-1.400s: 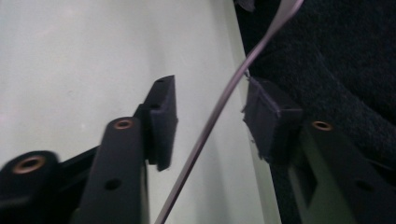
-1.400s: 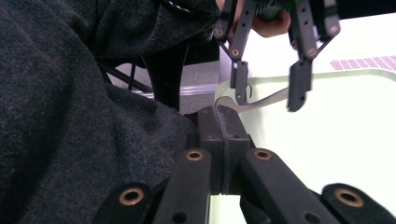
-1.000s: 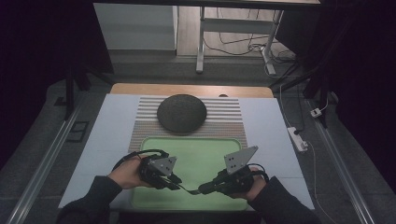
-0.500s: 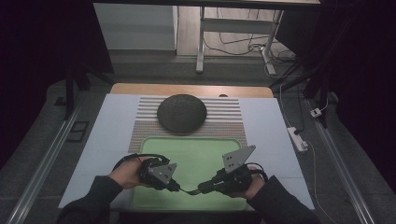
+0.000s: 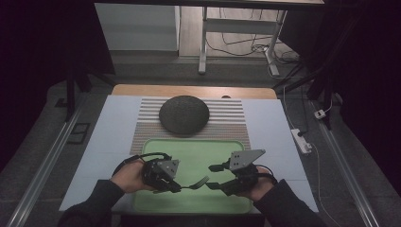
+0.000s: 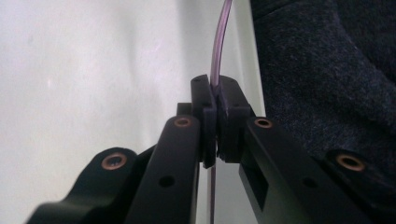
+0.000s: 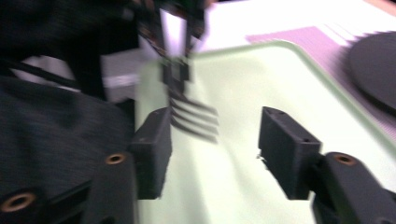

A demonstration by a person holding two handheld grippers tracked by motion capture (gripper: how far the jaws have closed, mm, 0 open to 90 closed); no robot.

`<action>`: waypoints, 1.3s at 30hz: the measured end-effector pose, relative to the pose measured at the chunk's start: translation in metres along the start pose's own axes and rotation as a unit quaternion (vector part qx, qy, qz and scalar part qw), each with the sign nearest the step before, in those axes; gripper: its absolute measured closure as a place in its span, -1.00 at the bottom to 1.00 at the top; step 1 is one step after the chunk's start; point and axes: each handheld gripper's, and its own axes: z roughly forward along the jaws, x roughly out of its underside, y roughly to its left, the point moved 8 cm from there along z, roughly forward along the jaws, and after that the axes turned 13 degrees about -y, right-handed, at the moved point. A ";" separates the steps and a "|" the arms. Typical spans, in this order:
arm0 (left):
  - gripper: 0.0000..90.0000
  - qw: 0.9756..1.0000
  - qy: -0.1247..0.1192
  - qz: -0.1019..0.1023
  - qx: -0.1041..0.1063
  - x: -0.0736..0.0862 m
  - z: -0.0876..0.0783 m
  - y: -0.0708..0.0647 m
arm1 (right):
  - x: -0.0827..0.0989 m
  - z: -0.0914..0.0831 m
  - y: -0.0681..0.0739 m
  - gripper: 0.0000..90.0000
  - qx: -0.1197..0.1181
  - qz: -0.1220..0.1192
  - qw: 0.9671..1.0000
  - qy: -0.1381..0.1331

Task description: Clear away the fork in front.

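High view: left hand-held gripper [image 5: 176, 186] clenched on fork [image 5: 195, 183] handle over green tray [image 5: 198, 150]; right hand-held gripper [image 5: 212, 176] jaws just opened, released.
Left gripper view: handle pinched.
Right gripper view: tines beside one jaw, untouched.

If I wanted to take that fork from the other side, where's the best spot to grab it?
Probably the neck just behind the tines. The fork hangs over the green tray, its handle end clamped in the left tongs, its tines pointing at the right tongs. Come from the right, with the open jaws either side of its thin flat edges; the spread tines would likely slip.
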 end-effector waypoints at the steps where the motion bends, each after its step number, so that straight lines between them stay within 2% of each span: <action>1: 0.92 1.000 0.001 -0.017 -0.003 0.001 -0.001 0.001 | 0.002 -0.003 -0.003 -0.18 0.020 -0.001 1.000 0.005; 4: 0.92 0.998 0.003 -0.054 -0.015 0.005 -0.001 0.004 | 0.004 -0.010 -0.009 -0.37 0.064 0.011 0.998 0.009; 7: 0.92 0.995 0.007 -0.089 -0.031 0.008 -0.003 0.008 | 0.007 -0.018 -0.015 -0.46 0.092 0.040 0.995 0.011; 8: 0.92 0.994 0.004 -0.104 -0.038 0.008 -0.003 0.009 | 0.009 -0.021 -0.016 -0.49 0.099 0.046 0.994 0.013; 9: 0.92 0.993 0.004 -0.111 -0.044 0.010 -0.005 0.010 | 0.010 -0.023 -0.017 -0.51 0.106 0.054 0.993 0.010; 12: 0.92 0.987 0.001 -0.149 -0.063 0.013 -0.008 0.014 | 0.015 -0.032 -0.019 -0.63 0.133 0.071 0.988 0.014; 14: 0.92 0.983 0.001 -0.169 -0.076 0.016 -0.009 0.017 | 0.020 -0.038 -0.019 -0.68 0.143 0.081 0.986 0.015; 16: 0.92 0.979 0.006 -0.184 -0.082 0.020 -0.010 0.017 | 0.024 -0.044 -0.019 -0.74 0.160 0.083 0.983 0.021; 18: 0.92 0.976 0.013 -0.197 -0.092 0.023 -0.011 0.019 | 0.028 -0.051 -0.018 -0.80 0.168 0.084 0.982 0.023; 22: 0.92 0.968 0.012 -0.226 -0.112 0.026 -0.012 0.021 | 0.035 -0.064 -0.017 -0.90 0.194 0.090 0.977 0.019; 25: 0.92 0.957 0.000 -0.258 -0.129 0.027 -0.014 0.023 | 0.040 -0.072 -0.016 -0.94 0.210 0.092 0.973 0.020; 29: 0.92 0.947 -0.001 -0.284 -0.151 0.031 -0.017 0.027 | 0.047 -0.079 -0.014 -0.99 0.222 0.103 0.969 0.022; 33: 0.92 0.932 -0.011 -0.319 -0.173 0.038 -0.021 0.028 | 0.052 -0.084 -0.012 -1.00 0.226 0.111 0.967 0.028; 37: 0.92 0.915 -0.021 -0.357 -0.186 0.043 -0.021 0.028 | 0.055 -0.090 -0.010 -1.00 0.235 0.105 0.966 0.032; 39: 0.92 0.905 -0.020 -0.378 -0.195 0.046 -0.021 0.029 | 0.056 -0.092 -0.009 -1.00 0.233 0.108 0.966 0.031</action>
